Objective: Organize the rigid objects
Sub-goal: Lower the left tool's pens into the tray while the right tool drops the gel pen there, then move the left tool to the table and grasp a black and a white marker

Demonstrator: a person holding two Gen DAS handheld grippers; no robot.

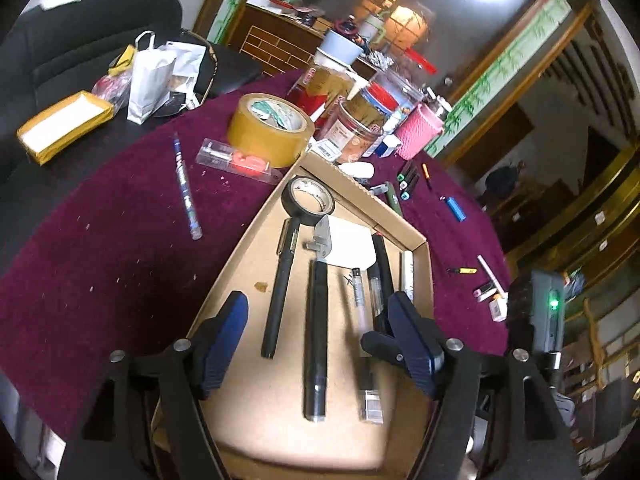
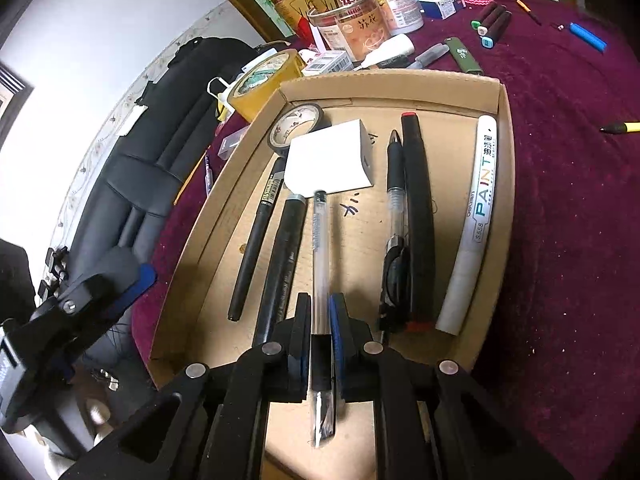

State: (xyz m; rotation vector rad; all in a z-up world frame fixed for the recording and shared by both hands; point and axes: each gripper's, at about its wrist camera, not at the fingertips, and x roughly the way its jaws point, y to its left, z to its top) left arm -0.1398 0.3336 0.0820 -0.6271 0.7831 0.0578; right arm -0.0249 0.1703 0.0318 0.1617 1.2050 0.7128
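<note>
In the right wrist view, the right hand-held gripper point(image 2: 320, 320) pinches a clear pen point(image 2: 320, 248) at lower centre, over the cardboard tray point(image 2: 505, 184). In the left wrist view, the left hand-held gripper point(image 1: 320, 312) stands spread with nothing between its pads, above the tray's black pens point(image 1: 316, 332). The tray rests on the maroon surface point(image 1: 120, 240).

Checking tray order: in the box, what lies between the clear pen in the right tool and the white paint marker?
In the right wrist view, a black-grip gel pen and a thick black marker lie between the clear pen and the white paint marker.
</note>
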